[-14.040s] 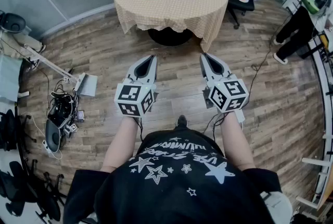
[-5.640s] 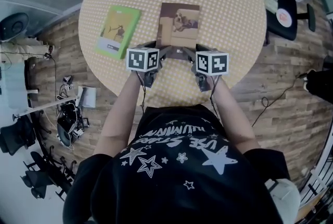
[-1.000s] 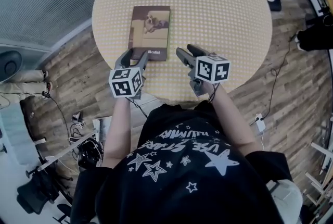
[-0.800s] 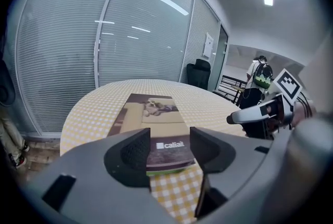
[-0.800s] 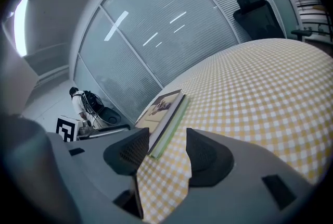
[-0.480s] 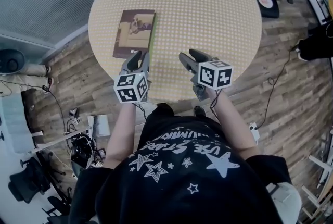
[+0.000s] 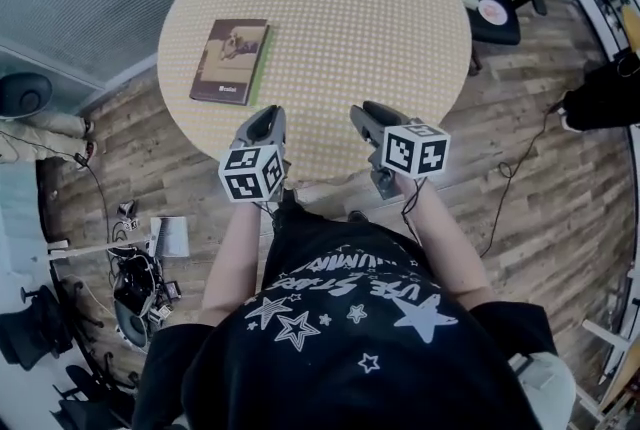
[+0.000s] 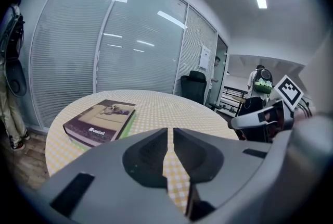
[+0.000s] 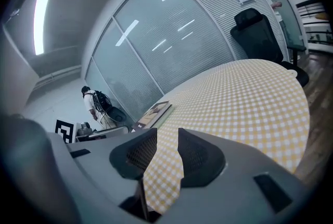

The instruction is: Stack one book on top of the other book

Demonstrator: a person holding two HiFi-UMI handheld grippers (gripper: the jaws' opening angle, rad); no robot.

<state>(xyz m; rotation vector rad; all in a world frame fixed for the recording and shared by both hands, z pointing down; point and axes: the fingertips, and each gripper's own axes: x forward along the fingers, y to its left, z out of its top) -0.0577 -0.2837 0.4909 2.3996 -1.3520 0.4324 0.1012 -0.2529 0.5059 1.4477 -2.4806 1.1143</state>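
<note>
**Q:** Head view, item 1: where are the books?

**A:** The brown book (image 7: pixel 232 60) lies flat, cover up, on the green book (image 8: pixel 129 123). Only a thin green strip shows along one long edge. The stack sits on the left part of the round table (image 7: pixel 390 8), which has a yellow checked cloth, and it is near the rim.

**Q:** Items 2 & 3: what about the grippers?

**A:** Left gripper (image 7: pixel 262 121): jaws all but together w/ a thin slit left. They have just been closing, w/ nothing in the slit. Right gripper (image 7: pixel 372 114): jaws part-way apart. They have also just been closing, w/ nothing btw them, and only checked cloth shows through the gap. Both hang side by side over the table's near edge. They are apart from each other & well apart from the stack. Neither touches a book.

**Q:** How does the stack look from the gripper views?

**A:** In the left gripper view it lies ahead & to the left of the jaws. The right gripper shows at that view's right edge. In the right gripper view the stack is farther off, beyond the left-hand jaw.

**Q:** And the surroundings?

**A:** There is a wood floor (image 7: pixel 545 178), a black chair (image 8: pixel 193 87) beyond the table, and a glass wall w/ blinds (image 8: pixel 78 46). A person w/ a backpack (image 9: pixel 93 100) stands far off by the glass.
</note>
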